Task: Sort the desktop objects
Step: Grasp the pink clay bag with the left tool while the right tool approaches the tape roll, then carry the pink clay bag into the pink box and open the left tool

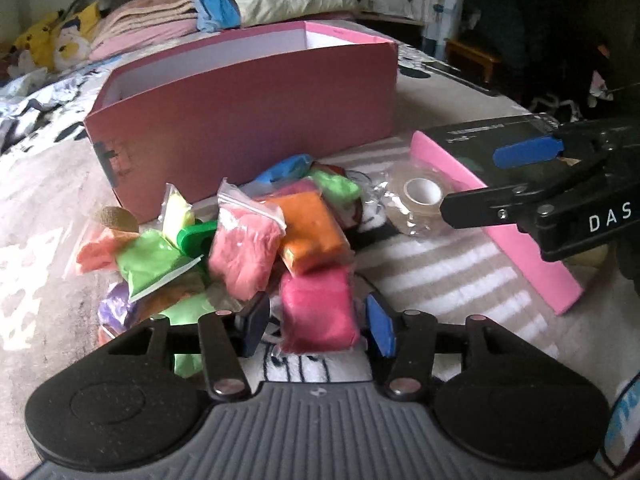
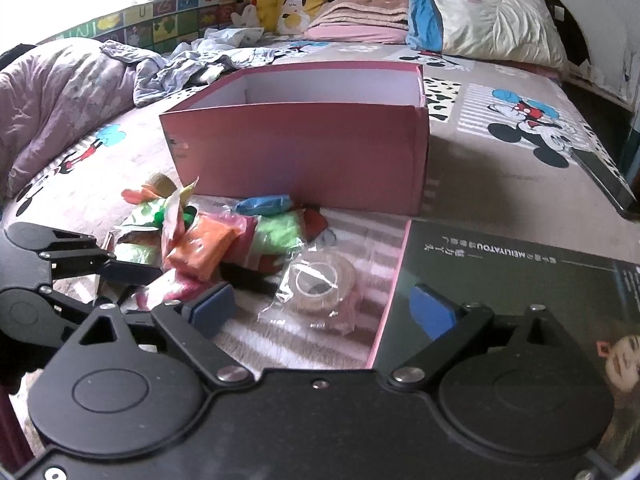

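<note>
A heap of bagged clay pieces lies on the bed in front of an open pink box (image 1: 248, 120) (image 2: 304, 152). My left gripper (image 1: 318, 326) is open, its blue pads on either side of a magenta clay bag (image 1: 318, 312); I cannot tell if they touch it. Pink (image 1: 242, 252) and orange (image 1: 312, 232) bags lie just beyond. A bagged roll of clear tape (image 1: 420, 200) (image 2: 320, 284) lies to the right. My right gripper (image 2: 324, 312) is open and empty, just short of the tape, one finger over the box lid (image 2: 500, 280).
The dark-topped pink lid (image 1: 500, 216) lies flat right of the heap. Pillows (image 2: 488, 16), folded blankets and plush toys (image 2: 276, 0) sit at the bed's far end. A crumpled quilt (image 2: 60, 92) lies at the left. The left gripper shows in the right wrist view (image 2: 120, 268).
</note>
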### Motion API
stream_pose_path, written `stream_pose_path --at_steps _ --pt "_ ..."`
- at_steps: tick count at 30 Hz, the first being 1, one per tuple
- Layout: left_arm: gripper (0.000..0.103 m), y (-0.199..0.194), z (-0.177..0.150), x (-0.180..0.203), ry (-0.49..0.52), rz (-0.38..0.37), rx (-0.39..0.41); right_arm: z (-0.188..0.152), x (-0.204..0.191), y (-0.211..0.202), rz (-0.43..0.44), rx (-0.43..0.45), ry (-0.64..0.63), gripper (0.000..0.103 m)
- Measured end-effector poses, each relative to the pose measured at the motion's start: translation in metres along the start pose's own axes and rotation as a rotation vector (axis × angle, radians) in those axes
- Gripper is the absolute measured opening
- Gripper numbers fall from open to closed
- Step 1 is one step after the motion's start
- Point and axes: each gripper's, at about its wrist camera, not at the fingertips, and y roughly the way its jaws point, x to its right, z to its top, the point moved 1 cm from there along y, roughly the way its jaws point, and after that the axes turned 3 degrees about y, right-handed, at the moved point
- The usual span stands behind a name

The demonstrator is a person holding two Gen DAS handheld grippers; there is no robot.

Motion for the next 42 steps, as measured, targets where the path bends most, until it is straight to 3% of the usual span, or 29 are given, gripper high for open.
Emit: stream_pose_path --at_steps 2,10,17,24,32,37,42 --pt "0.038 -0.001 -0.001 -0.001 -0.023 0.007 0.008 0.001 0.0 0.005 0.002 -0.01 -0.002 0.096" --pt "0.036 -0.024 -0.013 -0.005 -0.068 0.016 0.017 0.001 -0.006 0.02 -0.005 -0.023 -0.027 0.094" --pt "0.036 -0.061 -0.008 -0.023 -0.136 0.029 0.079 0.008 -0.009 0.027 -0.003 -0.032 -0.041 0.094" --pt "0.036 -0.078 0.022 -0.043 -0.168 0.042 0.16 0.014 -0.015 0.039 -0.028 -0.065 -0.08 0.094" --pt "0.036 -0.066 0.077 -0.074 -0.191 0.079 0.243 0.01 -0.014 0.05 -0.02 -0.115 -0.094 0.093" --pt "0.036 -0.052 0.102 -0.091 -0.233 0.084 0.26 0.007 -0.012 0.054 -0.007 -0.135 -0.085 0.07" --pt "0.036 -0.029 0.125 -0.106 -0.264 0.093 0.252 0.005 -0.012 0.057 -0.001 -0.148 -0.079 0.069"
